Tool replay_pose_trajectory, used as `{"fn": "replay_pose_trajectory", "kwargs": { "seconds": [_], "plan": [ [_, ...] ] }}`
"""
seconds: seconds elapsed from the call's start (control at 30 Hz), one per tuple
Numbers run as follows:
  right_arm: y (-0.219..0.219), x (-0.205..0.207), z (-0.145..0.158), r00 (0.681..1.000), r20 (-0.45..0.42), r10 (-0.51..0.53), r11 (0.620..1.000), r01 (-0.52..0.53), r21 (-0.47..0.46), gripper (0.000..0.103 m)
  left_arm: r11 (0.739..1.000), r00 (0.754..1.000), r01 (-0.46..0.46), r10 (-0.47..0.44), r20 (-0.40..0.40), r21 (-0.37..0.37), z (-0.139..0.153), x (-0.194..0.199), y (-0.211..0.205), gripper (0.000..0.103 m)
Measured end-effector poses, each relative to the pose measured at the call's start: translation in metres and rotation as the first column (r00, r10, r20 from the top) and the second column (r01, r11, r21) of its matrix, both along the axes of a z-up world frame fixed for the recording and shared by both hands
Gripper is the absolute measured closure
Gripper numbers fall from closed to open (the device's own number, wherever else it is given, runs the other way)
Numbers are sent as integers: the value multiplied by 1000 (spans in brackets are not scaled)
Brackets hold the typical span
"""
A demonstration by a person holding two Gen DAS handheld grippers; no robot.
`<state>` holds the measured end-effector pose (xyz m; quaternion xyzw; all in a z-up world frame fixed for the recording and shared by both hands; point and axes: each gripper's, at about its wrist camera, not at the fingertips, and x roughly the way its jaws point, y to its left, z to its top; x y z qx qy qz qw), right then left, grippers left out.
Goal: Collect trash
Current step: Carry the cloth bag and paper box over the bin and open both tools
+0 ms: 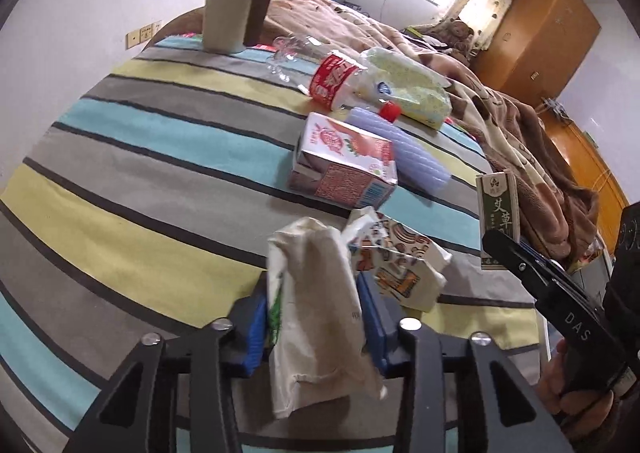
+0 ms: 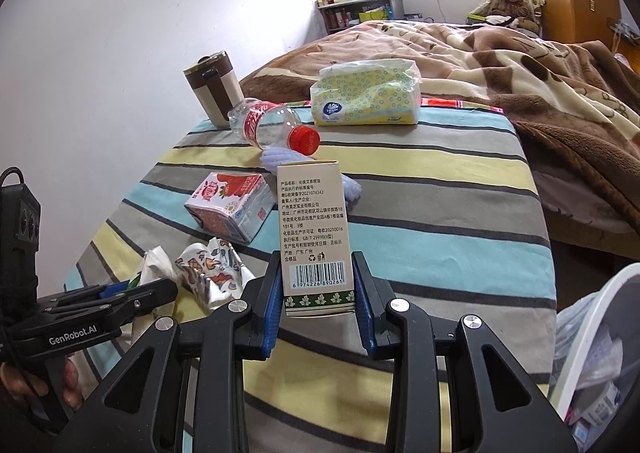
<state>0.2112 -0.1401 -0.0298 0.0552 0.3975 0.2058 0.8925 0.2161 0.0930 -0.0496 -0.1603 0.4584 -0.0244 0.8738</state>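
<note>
- While the left claw [image 1: 316, 317] presses its blue pads on a crumpled paper bag [image 1: 320, 313], the bag stands up between them, just above the striped cloth of the desk [image 1: 140, 173].
- Just beside that bag, on its right in the left wrist view, lies a crumpled printed wrapper [image 1: 404, 265], touching the bag's upper edge.
- The right claw [image 2: 319, 301] is closed on a tall beige box [image 2: 314, 229], its pads clamping the lower sides near the barcode; the box stands upright, lifted clear of the cloth.
- Behind the wrapper a strawberry milk carton [image 1: 344, 165] lies on its side on the cloth.
- A ribbed pale plastic piece [image 1: 396, 145] lies behind the carton, touching it.
- A clear bottle [image 1: 324, 73] with a red label and red cap lies on its side further back, its cap end over the ribbed piece.
- A pack of tissues [image 2: 368, 97] lies near the far edge of the desk, beside the bottle.
- A brown-and-cream cup [image 2: 214, 89] stands upright at the far left corner.
- A bed with a brown blanket [image 2: 500, 53] lies beyond the desk.
- A white bin with a plastic liner [image 2: 592, 337] shows at the lower right of the right wrist view, holding some scraps.
- A hand [image 1: 568, 385] grips the right claw's handle.
</note>
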Motion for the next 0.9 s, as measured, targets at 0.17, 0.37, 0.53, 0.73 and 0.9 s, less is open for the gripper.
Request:
{"fn": "replay_pose_trajectory", "kwargs": {
  "seconds": [0.17, 0.37, 0.53, 0.73, 0.9],
  "plan": [
    [-6, -10, 6, 1000, 13, -21, 1000, 21, 11, 70, 999, 999, 26, -27, 44, 21, 13, -10, -11, 65],
    [-16, -21, 15, 998, 37, -45, 999, 44, 25, 70, 996, 994, 69, -73, 87, 56, 30, -22, -30, 65],
    [-30, -33, 25, 995, 63, -80, 996, 78, 34, 70, 991, 984, 117, -125, 126, 70, 46, -30, -50, 65],
    [-55, -53, 38, 985, 99, -144, 989, 140, 38, 70, 981, 967, 174, -186, 175, 82, 64, -38, -79, 65],
    [-79, -66, 43, 972, 120, -202, 979, 198, 45, 70, 968, 948, 232, -246, 204, 90, 76, -43, -108, 65]
  ]
}}
